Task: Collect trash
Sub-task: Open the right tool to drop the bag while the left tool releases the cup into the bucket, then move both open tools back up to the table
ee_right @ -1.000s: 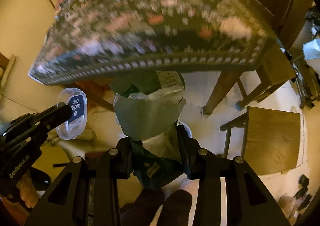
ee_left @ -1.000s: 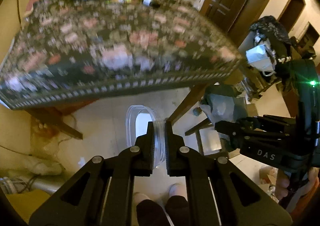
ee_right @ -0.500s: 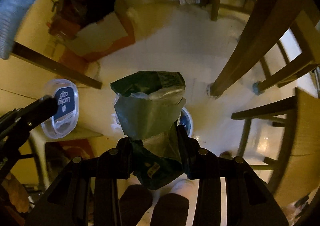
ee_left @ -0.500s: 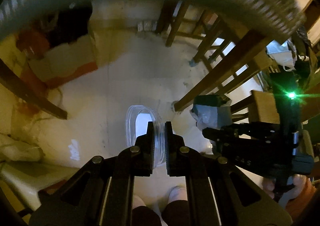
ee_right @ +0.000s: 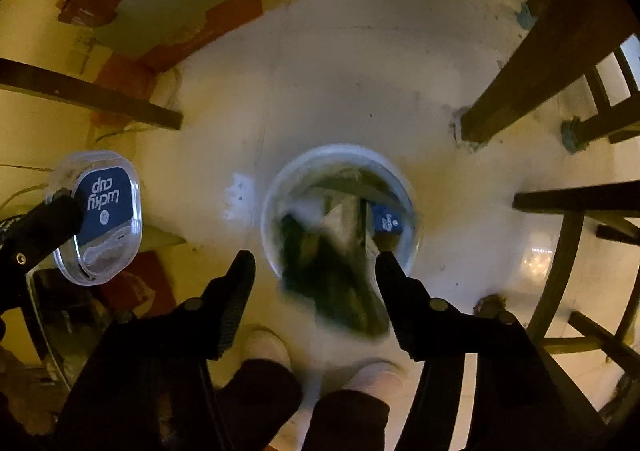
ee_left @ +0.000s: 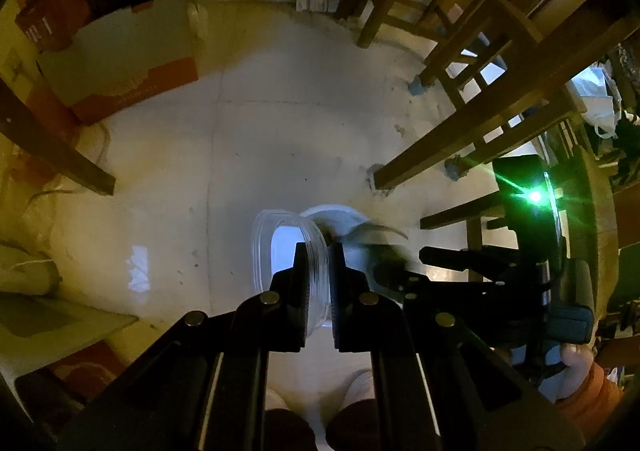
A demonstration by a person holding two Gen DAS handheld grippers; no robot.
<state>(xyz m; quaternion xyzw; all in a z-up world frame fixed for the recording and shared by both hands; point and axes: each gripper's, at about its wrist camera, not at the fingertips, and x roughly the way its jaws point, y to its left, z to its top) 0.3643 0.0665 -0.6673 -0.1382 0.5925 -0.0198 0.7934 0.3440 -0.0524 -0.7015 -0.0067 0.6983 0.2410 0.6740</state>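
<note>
The green wrapper [ee_right: 336, 275], blurred, is seen just under the right gripper [ee_right: 316, 263], partly over the near rim of the white bin [ee_right: 276, 187] and partly inside it; whether it is touching the rim can't be told. The right gripper's jaws are spread wide w/ nothing between them, so the wrapper is judged to be released and dropping. The gripper is held directly above the bin mouth, presumably so the trash falls in w/o a throw. Inside the bin, other rubbish is visible, incl. a small blue-labelled piece [ee_right: 386, 221] against the far-right wall. The bin stands on the pale floor [ee_right: 344, 63], near a wooden desk leg [ee_right: 532, 79] to its right and just ahead of the person's shoes [ee_right: 372, 375]. The clear plastic lid [ee_right: 102, 215], w/ a blue "Lucky cup" label, is pinched at its edge by the left gripper [ee_left: 318, 251], jaws narrow on the stacked rims. It is held off to the left of the bin, prob. kept aside so the opening stays free for the wrapper, and judged next in line for dropping. Further out, a cardboard box [ee_left: 120, 51] is set by the wall and chair legs [ee_left: 460, 51] are seen at the right.
</note>
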